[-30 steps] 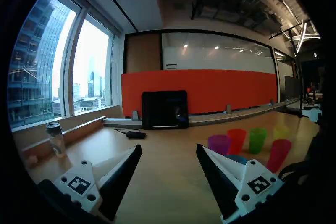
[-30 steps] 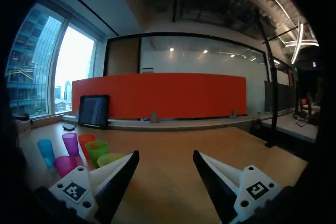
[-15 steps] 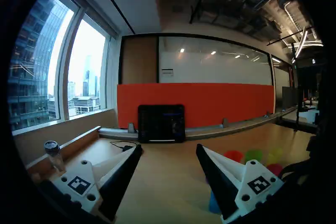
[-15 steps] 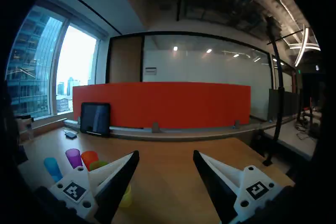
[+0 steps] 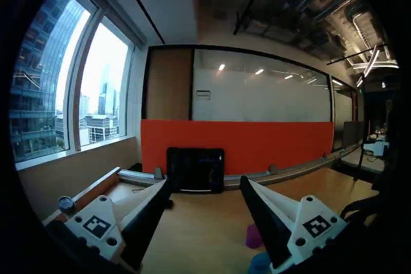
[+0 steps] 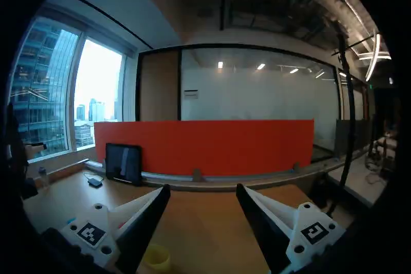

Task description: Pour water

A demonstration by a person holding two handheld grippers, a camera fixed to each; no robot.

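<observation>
1. The left gripper (image 5: 205, 181) is hanging over a wooden desk (image 5: 205, 233). Its two fingers are spread wide and holding nothing.
2. The right gripper (image 6: 203, 187) is also gaping, with only bare desk (image 6: 205, 227) showing between its fingers.
3. Over the last second both views have been tipping upward. More ceiling is showing, and the desk is shrinking toward the bottom.
4. The cups are sliding out of sight as a result. In the left gripper view a purple cup (image 5: 253, 235) and a blue cup (image 5: 259, 263) are peeking out low down, beside the right-hand finger.
5. In the right gripper view a yellow cup (image 6: 155, 257) is sitting at the bottom edge, just beside the left-hand finger.
6. A small capped bottle (image 5: 67, 204) is standing on the window ledge (image 5: 97, 189), far to the left and well apart from the cups. It is too small here to tell whether it is holding water.
7. A dark tablet (image 5: 195, 169) is leaning against an orange divider (image 5: 267, 143) at the back of the desk.
8. Judging from this, pouring is not yet starting. Neither gripper is gripping a vessel, and both are looking away from the cups rather than closing in on them. A water source needs picking up first, and the bottle seems the likeliest one.
</observation>
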